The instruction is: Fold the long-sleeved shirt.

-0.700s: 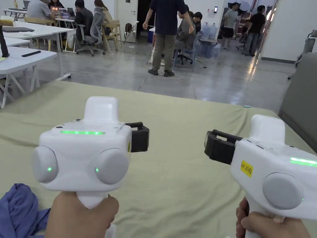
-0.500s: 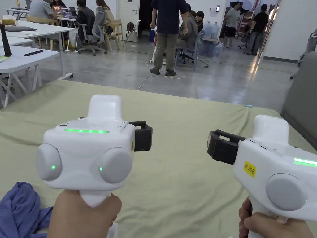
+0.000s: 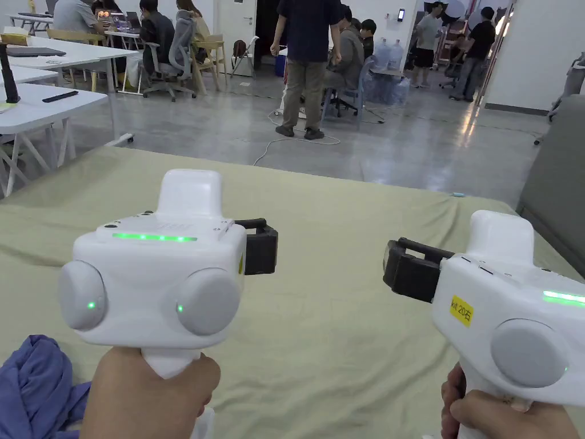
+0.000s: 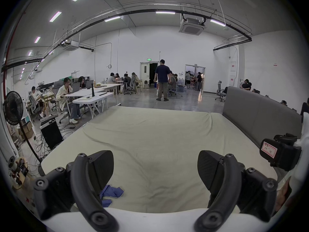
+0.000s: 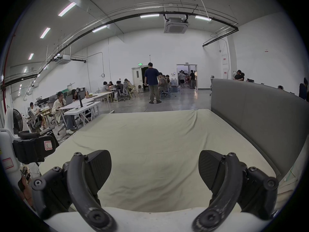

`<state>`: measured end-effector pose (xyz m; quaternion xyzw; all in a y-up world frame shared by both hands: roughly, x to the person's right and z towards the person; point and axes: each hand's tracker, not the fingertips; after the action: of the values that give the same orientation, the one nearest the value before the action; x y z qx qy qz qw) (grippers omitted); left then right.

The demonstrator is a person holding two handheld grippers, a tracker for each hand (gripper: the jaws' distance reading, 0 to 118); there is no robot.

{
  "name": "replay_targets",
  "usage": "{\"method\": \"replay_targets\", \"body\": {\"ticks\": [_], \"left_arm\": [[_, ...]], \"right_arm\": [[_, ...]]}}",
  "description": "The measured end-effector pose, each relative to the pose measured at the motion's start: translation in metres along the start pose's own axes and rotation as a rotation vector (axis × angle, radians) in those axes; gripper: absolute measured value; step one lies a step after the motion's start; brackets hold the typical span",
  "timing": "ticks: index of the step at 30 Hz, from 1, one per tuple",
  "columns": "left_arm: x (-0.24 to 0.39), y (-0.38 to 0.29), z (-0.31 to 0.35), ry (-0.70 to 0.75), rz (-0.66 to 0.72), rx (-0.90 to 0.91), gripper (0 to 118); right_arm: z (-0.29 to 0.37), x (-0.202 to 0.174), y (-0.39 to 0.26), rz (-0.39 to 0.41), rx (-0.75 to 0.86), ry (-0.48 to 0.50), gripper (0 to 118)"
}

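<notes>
Both claws wide open and empty, left claw (image 4: 155,172) and right claw (image 5: 154,170) hovering over the green bed (image 3: 343,320), blue shirt (image 3: 31,388) bunched at near-left edge, so a blind grab risks pinching several layers.

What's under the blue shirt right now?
The crumpled blue shirt lies on the pale green sheet near the bed's near left corner, bunched into a heap. Whatever sits beneath its folds is covered. Both tongs, left and right, hang open above the sheet, touching nothing.
</notes>
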<state>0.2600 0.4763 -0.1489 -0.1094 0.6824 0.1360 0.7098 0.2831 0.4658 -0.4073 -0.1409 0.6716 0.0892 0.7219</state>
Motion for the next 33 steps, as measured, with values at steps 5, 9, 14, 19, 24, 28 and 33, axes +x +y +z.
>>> {"method": "replay_targets", "body": {"ticks": [5,9,14,19,24,28,33], "left_arm": [[0.000,-0.001,0.000,-0.006,0.002,-0.006,104],[0.000,-0.001,-0.001,-0.007,0.002,-0.008,104],[0.000,0.001,0.001,-0.013,0.004,0.000,104],[-0.002,0.002,0.003,-0.004,0.006,0.010,104],[-0.005,0.001,0.004,-0.005,0.013,0.009,104],[-0.006,0.001,0.004,-0.005,0.014,0.009,104],[-0.004,0.002,0.006,-0.008,0.008,0.013,104]], "right_arm": [[0.001,0.008,0.003,-0.022,0.006,-0.026,106],[0.001,0.010,0.004,-0.039,-0.007,-0.010,106],[0.004,0.006,0.003,-0.018,0.008,-0.013,106],[0.005,0.004,0.005,-0.012,0.020,-0.017,106],[0.006,0.003,0.004,-0.016,0.018,-0.013,106],[0.007,0.003,0.004,-0.009,0.024,-0.014,103],[0.007,0.005,0.004,-0.017,0.021,-0.015,103]]}}
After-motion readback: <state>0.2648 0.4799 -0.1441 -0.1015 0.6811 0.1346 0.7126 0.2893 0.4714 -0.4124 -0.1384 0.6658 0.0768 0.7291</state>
